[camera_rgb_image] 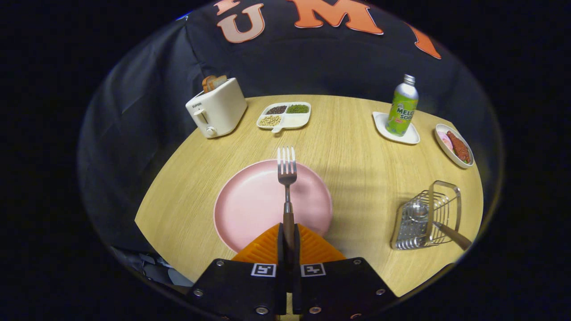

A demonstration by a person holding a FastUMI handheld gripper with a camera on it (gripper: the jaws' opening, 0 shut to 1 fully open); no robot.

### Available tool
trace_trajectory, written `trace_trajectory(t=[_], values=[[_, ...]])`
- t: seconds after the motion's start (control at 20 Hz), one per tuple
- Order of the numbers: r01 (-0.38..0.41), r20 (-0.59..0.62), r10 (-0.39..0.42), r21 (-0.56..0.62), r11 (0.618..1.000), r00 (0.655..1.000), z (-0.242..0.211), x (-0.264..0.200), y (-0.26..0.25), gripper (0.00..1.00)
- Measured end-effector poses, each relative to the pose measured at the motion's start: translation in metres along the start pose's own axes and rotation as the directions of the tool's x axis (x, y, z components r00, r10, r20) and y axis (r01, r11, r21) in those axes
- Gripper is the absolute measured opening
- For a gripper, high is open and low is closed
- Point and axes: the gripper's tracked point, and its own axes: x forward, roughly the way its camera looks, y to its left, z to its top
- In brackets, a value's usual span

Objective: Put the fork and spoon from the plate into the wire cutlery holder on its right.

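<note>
My gripper is closed tight on the brown handle of the fork, both fingers pressing on it with almost no gap between them. The fork points straight ahead of me, its tines raised above the far rim of the pink plate, which lies just beyond my fingers on the round wooden table. To the right of the plate, well apart from it, stands the wire cutlery holder, with the spoon already in it, its brown handle leaning out toward me. Farther off, from left to right: a cream toaster with bread in its slot, a divided tray of beans, a green soda bottle on a small white dish, and an oval dish of food.
</note>
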Motion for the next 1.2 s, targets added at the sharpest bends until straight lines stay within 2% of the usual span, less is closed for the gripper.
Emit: trace_trajectory(t=[0.2,0.65,0.95,1.2], values=[[0.068,0.039,-0.068,0.016,0.998,0.997,0.011,-0.030,-0.042,0.06],[0.247,-0.056,-0.243,0.070,0.967,0.968,-0.003,-0.092,-0.145,0.06],[0.298,-0.147,-0.285,0.076,0.951,0.947,-0.019,-0.119,-0.168,0.06],[0.328,-0.214,-0.317,0.014,0.945,0.924,-0.023,-0.120,-0.173,0.06]])
